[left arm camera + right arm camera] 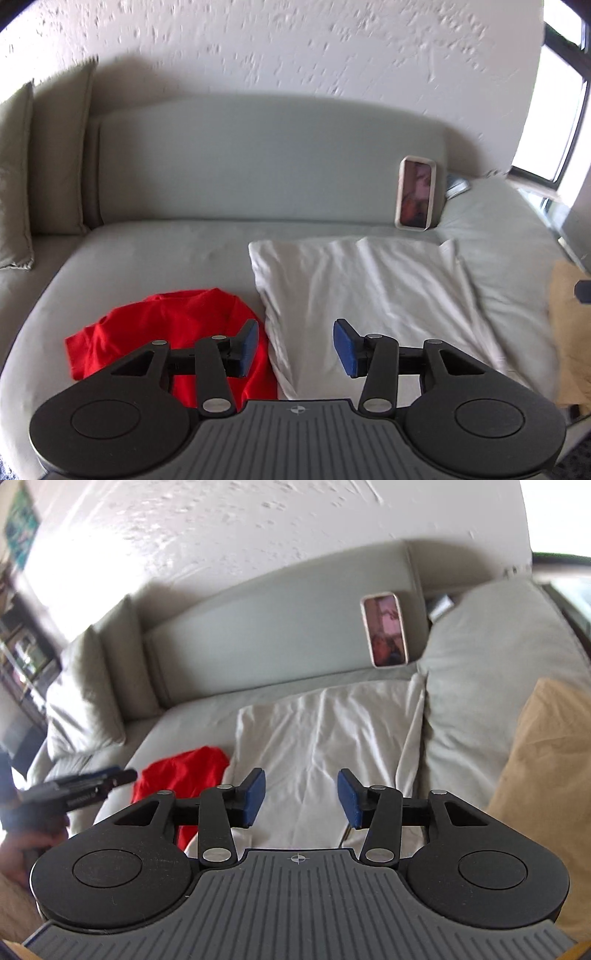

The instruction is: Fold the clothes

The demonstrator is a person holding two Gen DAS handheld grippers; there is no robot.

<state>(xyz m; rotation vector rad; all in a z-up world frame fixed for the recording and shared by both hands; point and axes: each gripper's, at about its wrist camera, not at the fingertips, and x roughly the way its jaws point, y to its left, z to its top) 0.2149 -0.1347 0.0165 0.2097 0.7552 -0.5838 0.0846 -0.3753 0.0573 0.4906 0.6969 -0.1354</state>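
Note:
A crumpled red garment (166, 332) lies on the grey sofa seat (147, 251), left of a flat white cloth (369, 295). My left gripper (295, 345) is open and empty, held above the edge where red garment and white cloth meet. In the right wrist view the red garment (184, 775) lies left of the white cloth (325, 738). My right gripper (301, 799) is open and empty above the white cloth. The left gripper (81, 788) shows at the left edge of that view, blurred.
A phone (415, 194) leans upright against the sofa back. A grey cushion (491, 672) lies right of the white cloth, with a tan cloth (546, 775) at the far right. Grey cushions (55, 158) stand at the sofa's left end. A window (554, 110) is at the right.

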